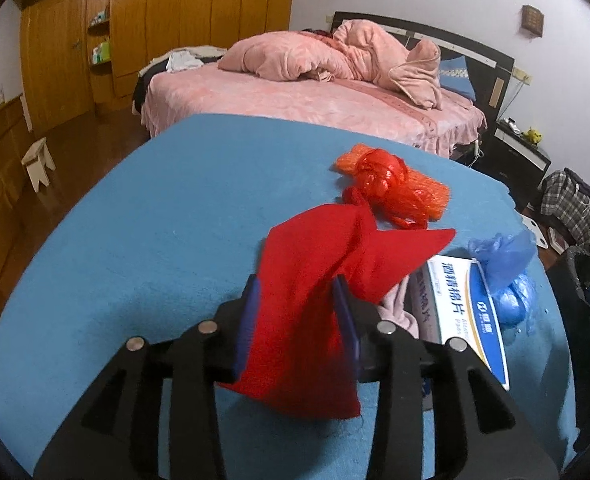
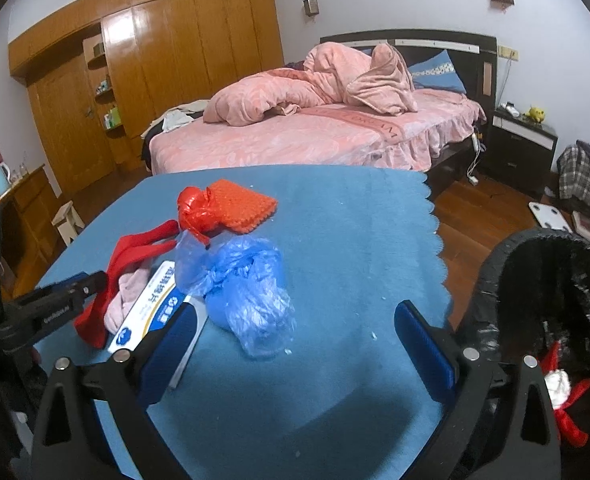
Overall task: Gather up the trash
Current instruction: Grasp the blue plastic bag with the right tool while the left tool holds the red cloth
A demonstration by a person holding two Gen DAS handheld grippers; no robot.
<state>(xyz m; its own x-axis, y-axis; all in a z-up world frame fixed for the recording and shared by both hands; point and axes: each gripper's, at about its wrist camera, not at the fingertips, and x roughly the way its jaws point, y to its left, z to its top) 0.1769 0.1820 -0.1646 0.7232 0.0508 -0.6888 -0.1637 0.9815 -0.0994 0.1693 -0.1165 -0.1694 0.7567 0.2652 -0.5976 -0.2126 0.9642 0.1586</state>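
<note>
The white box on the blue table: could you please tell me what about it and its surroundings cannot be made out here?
White box: left wrist view, red cloth covers its left side.
Pink cloth: same view, mostly under the red cloth.
Left tool: cloth fills its gap; whether it grips is unclear.
Black bin: right wrist view, cut by the edge, contents dark.

Dim indoor light, heavy fisheye warp

Both views curve hard, with black corners. Glare streaks the wardrobe [image 2: 167,52]; the red cloth [image 1: 315,300] looks soft up close, and there's a faint shadow on the blue cover [image 2: 335,420].
</note>
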